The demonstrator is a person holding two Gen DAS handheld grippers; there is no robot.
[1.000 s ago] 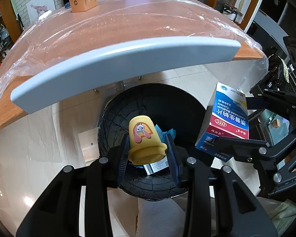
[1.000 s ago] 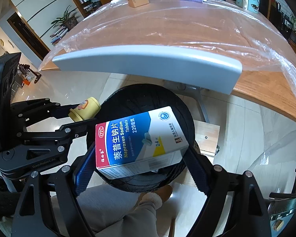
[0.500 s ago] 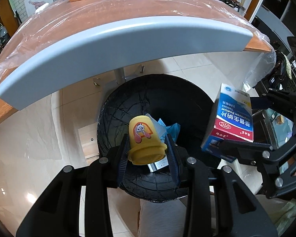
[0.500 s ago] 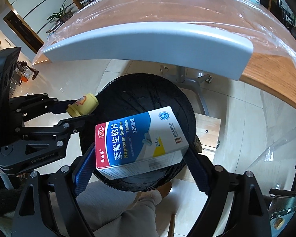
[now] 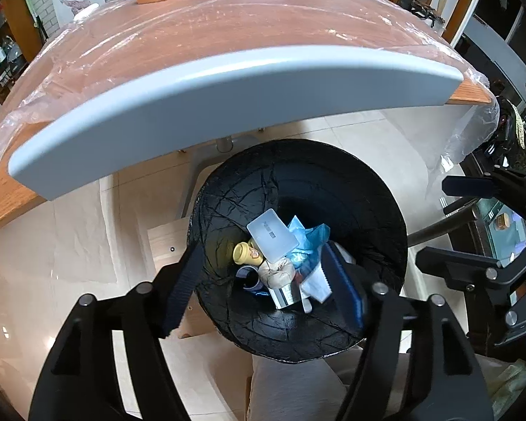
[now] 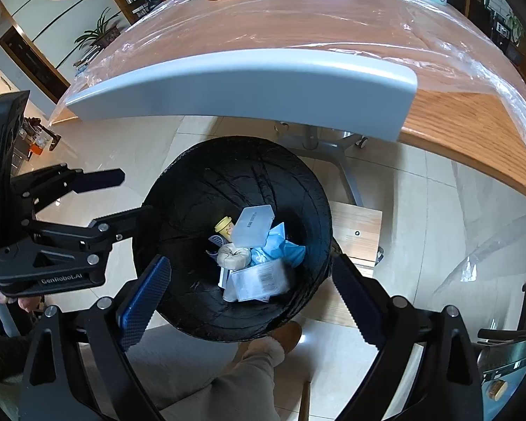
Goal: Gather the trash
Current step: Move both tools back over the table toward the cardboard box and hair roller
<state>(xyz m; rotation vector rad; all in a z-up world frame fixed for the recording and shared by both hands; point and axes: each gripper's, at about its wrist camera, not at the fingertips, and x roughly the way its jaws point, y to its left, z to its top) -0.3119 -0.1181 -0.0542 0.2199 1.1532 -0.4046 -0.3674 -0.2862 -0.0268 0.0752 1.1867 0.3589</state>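
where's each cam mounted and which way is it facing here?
Left wrist: on the left gripper, looking steeply down into the black bin; own opening fingers, nothing between them; right gripper at right edge.
Right wrist: on the right gripper, same steep downward look; own opening, empty fingers, left gripper at left, trouser leg and slipper below.
Shared: bin, yellow cup and white box inside, table.

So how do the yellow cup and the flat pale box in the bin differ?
The yellow cup is small, round and lies on its side at the pile's left edge; the pale box is larger, flat, rectangular and tilted on top, overlapping the cup. Both lie loose inside the black-lined bin, below the opening, empty grippers.
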